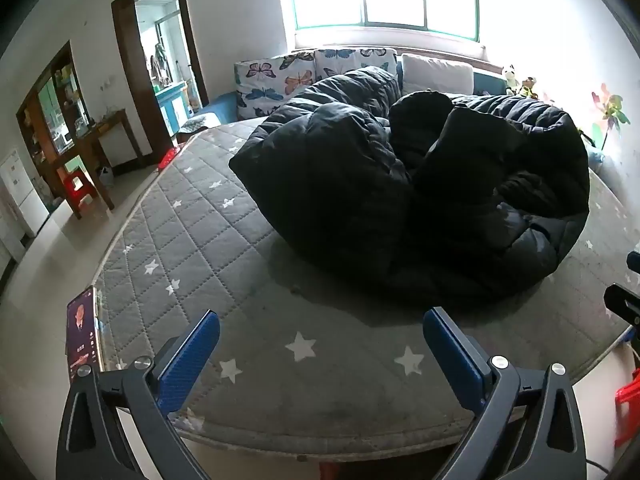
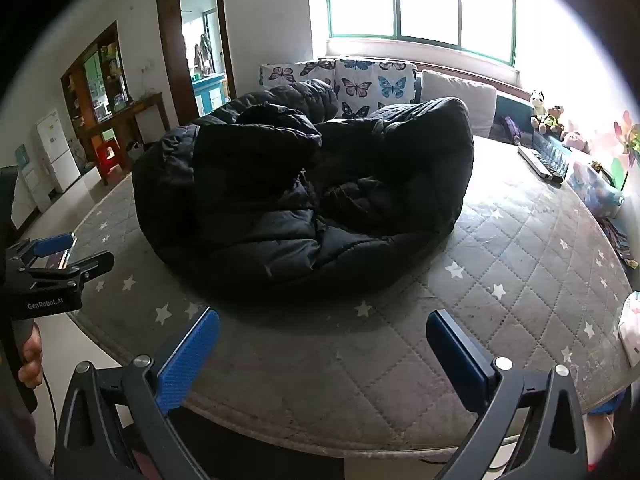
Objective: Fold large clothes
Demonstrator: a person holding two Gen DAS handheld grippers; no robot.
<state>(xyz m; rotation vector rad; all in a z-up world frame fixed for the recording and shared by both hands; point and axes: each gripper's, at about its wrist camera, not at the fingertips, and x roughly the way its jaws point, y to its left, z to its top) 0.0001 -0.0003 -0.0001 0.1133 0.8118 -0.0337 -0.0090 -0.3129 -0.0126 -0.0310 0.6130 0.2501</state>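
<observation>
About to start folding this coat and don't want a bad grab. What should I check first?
1. Left gripper open, nothing in it: ok.
2. Right gripper open, nothing in it: ok.
3. Black coat lies on the mattress: ok.
4. Coat spread flat: not ok, bunched in a heap.
5. Sleeves and hem found: cannot tell.
6. Phone clear of the coat: ok.
</observation>
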